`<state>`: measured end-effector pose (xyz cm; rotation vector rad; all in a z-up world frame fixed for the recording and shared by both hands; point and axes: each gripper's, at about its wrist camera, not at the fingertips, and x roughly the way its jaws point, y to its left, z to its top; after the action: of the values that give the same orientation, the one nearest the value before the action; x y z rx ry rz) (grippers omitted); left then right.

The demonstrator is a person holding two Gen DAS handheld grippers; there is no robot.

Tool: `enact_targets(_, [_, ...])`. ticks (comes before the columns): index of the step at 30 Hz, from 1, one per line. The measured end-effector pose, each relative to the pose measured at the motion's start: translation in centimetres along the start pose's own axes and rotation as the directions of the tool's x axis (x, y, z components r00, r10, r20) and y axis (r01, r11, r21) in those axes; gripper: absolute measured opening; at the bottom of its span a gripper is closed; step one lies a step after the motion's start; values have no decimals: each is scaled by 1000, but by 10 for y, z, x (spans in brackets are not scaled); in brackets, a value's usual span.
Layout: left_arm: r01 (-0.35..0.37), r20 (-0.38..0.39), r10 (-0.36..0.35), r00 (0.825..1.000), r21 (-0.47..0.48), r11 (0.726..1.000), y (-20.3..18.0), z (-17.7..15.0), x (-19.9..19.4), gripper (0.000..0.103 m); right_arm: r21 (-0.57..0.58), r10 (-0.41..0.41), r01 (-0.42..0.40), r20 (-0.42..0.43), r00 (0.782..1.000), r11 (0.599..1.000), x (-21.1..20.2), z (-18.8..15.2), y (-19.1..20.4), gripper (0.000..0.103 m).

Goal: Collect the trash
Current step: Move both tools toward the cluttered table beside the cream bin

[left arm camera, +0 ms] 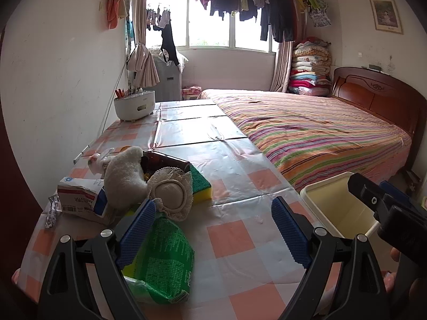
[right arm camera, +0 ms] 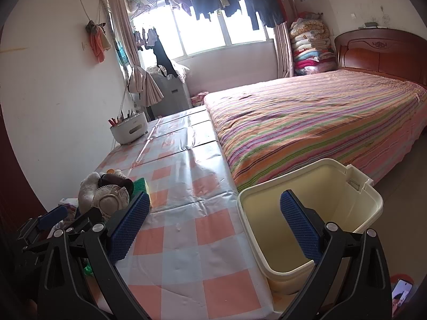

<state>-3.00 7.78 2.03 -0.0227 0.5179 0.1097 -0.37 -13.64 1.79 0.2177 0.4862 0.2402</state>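
Observation:
A pile of clutter lies at the table's near left: a green plastic package [left arm camera: 162, 261], a white and red carton [left arm camera: 80, 200], a white plush toy [left arm camera: 122, 176], a lace-edged round pad [left arm camera: 170, 194], a brown bottle [left arm camera: 165, 162], a green and yellow sponge [left arm camera: 200, 184] and a foil wrapper [left arm camera: 52, 213]. My left gripper [left arm camera: 213, 229] is open and empty, its left finger just over the green package. My right gripper [right arm camera: 213, 224] is open and empty, between the pile and the cream bin [right arm camera: 333, 186]. The bin stands empty off the table's right edge.
The table [left arm camera: 229, 234] has a pink and white checked plastic cover. A white holder with pencils [left arm camera: 134, 104] stands at its far left. A bed with a striped cover [left arm camera: 307, 133] adjoins the table's right side. A phone [right arm camera: 401, 297] shows at lower right.

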Motion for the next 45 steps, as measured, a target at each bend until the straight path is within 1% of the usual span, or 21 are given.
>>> enact_targets(7, [-7, -16, 7, 1000, -3, 1000, 5, -3, 2, 86, -9, -13, 13, 9, 1000, 1000, -1, 0, 0, 97])
enact_targets(17, [-32, -4, 32, 999, -26, 999, 13, -2, 1, 86, -7, -17, 17, 6, 1000, 1000, -1, 1, -3, 97])
enact_targets(30, [-28, -10, 27, 1000, -40, 999, 22, -3, -1, 86, -42, -53, 53, 2, 999, 998, 2, -2, 4, 97])
enact_targets(45, [-31, -14, 30, 999, -45, 999, 26, -4, -3, 86, -57, -65, 64, -18, 998, 996, 7, -4, 7, 97])
